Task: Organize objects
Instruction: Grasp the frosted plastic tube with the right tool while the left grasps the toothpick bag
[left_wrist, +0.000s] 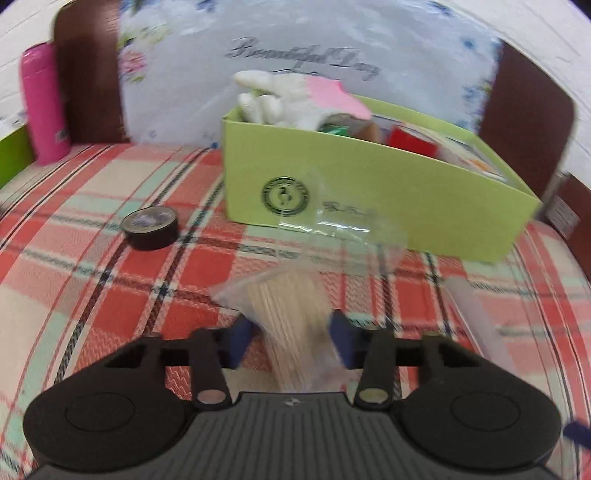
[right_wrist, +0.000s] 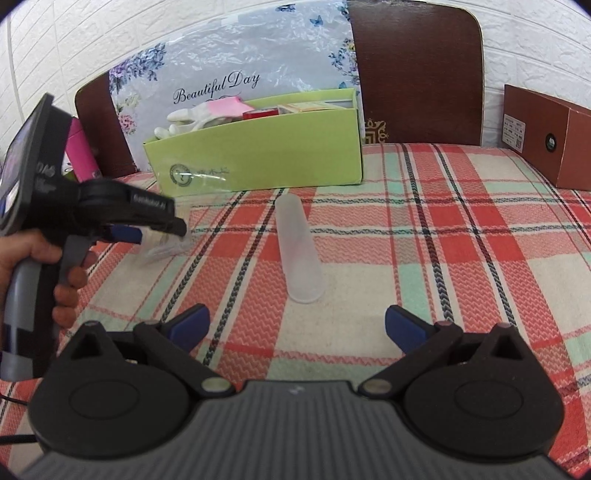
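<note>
A: Left wrist view first: what has the left hand-held gripper (left_wrist: 291, 332) got?

B: A clear plastic bag (left_wrist: 295, 295) of pale thin sticks, pinched between its blue pads, with the jaws closed in on the bag. The bag's loose top flops forward toward the green box (left_wrist: 369, 206), which sits just ahead on the plaid surface (left_wrist: 92, 295).

A: And the right hand-held gripper (right_wrist: 295, 326)?

B: Spread wide and holding nothing. A frosted plastic tube (right_wrist: 299, 251) lies on the surface straight ahead of it, between the lines of its two fingers but short of them.

A: How does the tube lie?

B: Its long axis runs almost directly away from the right hand-held gripper, near end wider, far end pointing at the box. The jaws already span it crosswise, so I'd judge a straight push forward would bracket it. The right side is clearly nearer; the left is busy and off to the side.

A: Anything else loose?

B: A roll of black tape (left_wrist: 150, 229) left of the box. A white-and-pink glove (left_wrist: 288, 99) already hangs over the box's rim.
</note>
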